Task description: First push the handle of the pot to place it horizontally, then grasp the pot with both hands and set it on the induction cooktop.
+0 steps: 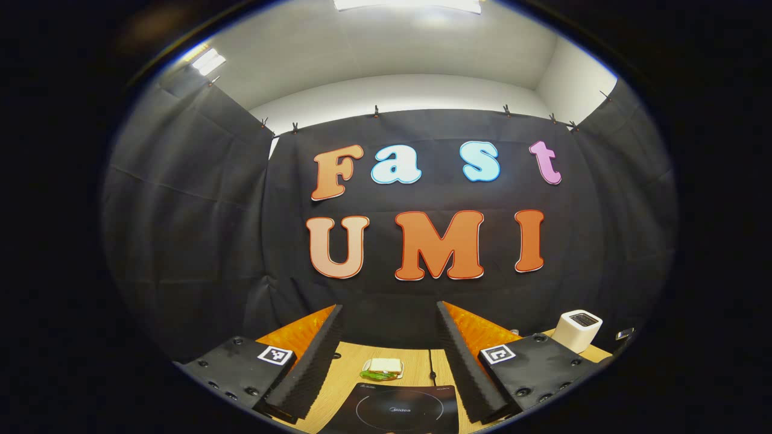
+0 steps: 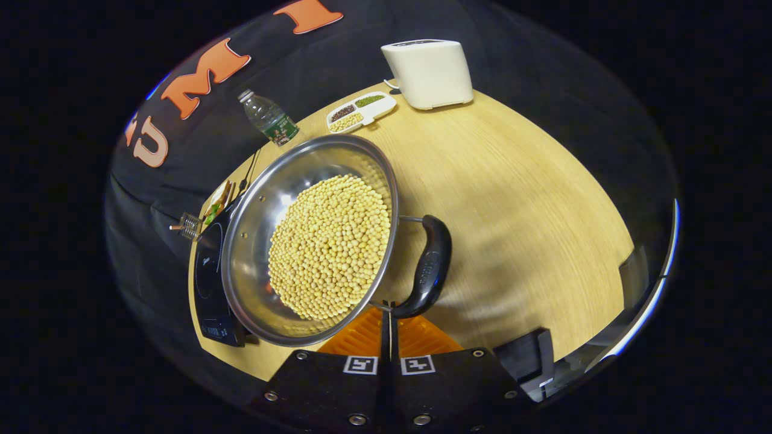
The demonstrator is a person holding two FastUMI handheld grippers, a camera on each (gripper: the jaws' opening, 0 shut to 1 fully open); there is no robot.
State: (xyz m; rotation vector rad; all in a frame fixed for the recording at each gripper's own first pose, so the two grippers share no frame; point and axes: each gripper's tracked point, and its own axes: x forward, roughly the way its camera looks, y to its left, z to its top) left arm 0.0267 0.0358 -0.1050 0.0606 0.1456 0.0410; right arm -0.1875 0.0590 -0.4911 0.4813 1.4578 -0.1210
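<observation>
Now, the right gripper [image 2: 389, 328] has its fingers pressed together with only a sliver between them, tips right by the lower end of the pot's black handle [image 2: 429, 268]; whether they touch it is hard to say. One steel pot [image 2: 253, 241], full of yellow beans [image 2: 329, 247], sits on the wooden table [image 2: 518, 199], its left rim overlapping the one black induction cooktop [image 2: 208, 283]. Beyond it stand one water bottle [image 2: 268, 117], one three-part dish of beans [image 2: 360, 111] and one white box [image 2: 429, 72]. Over in the left gripper view, the left gripper [image 1: 389, 355] is raised, fingers spread wide, nothing between them, framing the cooktop [image 1: 395, 410], a sandwich on a plate [image 1: 383, 367] and the white box [image 1: 577, 330]
</observation>
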